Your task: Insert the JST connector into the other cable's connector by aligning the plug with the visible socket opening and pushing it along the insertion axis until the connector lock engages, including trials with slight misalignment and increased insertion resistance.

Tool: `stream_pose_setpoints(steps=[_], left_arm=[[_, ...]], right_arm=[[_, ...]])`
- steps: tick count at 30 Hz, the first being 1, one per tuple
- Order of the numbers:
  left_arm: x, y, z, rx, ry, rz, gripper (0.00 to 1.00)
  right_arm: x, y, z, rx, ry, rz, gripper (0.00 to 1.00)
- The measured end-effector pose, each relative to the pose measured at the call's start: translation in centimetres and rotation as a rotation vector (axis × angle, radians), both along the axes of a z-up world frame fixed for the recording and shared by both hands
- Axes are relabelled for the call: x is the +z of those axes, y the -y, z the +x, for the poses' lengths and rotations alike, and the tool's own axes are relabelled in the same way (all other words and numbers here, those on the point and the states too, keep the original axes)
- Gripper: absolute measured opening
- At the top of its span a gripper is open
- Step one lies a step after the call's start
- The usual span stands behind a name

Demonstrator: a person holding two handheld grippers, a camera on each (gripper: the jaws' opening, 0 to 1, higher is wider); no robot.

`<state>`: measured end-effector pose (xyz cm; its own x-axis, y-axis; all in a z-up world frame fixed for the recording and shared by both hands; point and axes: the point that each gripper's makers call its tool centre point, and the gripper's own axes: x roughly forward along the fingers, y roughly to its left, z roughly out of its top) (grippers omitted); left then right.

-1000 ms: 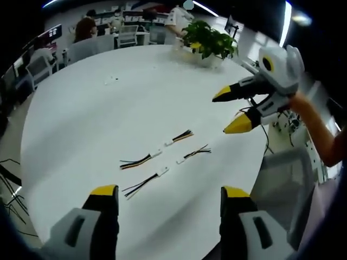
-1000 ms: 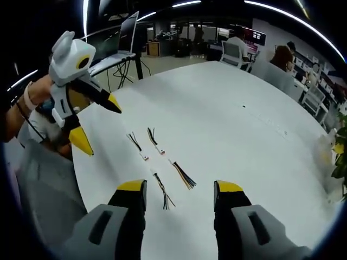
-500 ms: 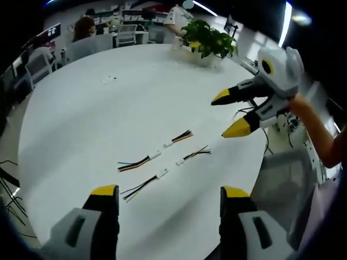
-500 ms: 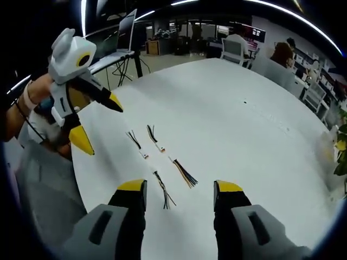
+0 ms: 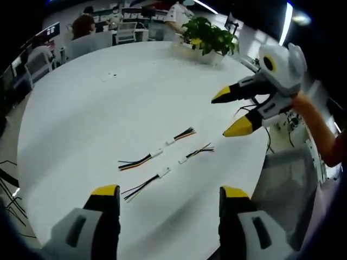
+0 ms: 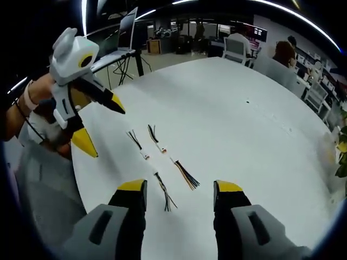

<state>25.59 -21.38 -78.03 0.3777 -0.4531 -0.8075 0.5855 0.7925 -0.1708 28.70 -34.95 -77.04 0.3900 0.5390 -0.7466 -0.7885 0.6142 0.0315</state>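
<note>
Several short cable pieces with white JST connectors lie near the front of the round white table [image 5: 81, 108]. In the left gripper view, a black-yellow-red cable [image 5: 136, 161] and an orange-black cable [image 5: 182, 134] lie end to end with a small gap between their connectors. Nearer lie a dark cable [image 5: 197, 151] and another dark cable [image 5: 142, 184]. My left gripper [image 5: 169, 192] hovers open above the table's near edge, holding nothing. My right gripper [image 5: 230, 112] hangs open in the air to the right of the cables. In the right gripper view the cables [image 6: 162, 149] lie ahead of my right gripper [image 6: 180, 187], with the left gripper [image 6: 103, 125] open at the left.
A potted plant [image 5: 209, 39] stands at the table's far edge, and a small white item [image 5: 110, 77] lies far out on it. A grey chair [image 5: 282, 179] stands beside the table. A laptop [image 6: 127, 32] sits on a stand behind. People sit at desks in the background.
</note>
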Motion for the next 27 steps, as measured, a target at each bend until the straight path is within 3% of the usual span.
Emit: stream_pose_setpoints(steps=[27], left_arm=[[-0.5, 0.5, 1.3, 0.015, -0.010, -0.013, 0.71]], right_arm=[[-1.2, -0.4, 0.4, 0.008, -0.018, -0.002, 0.46]])
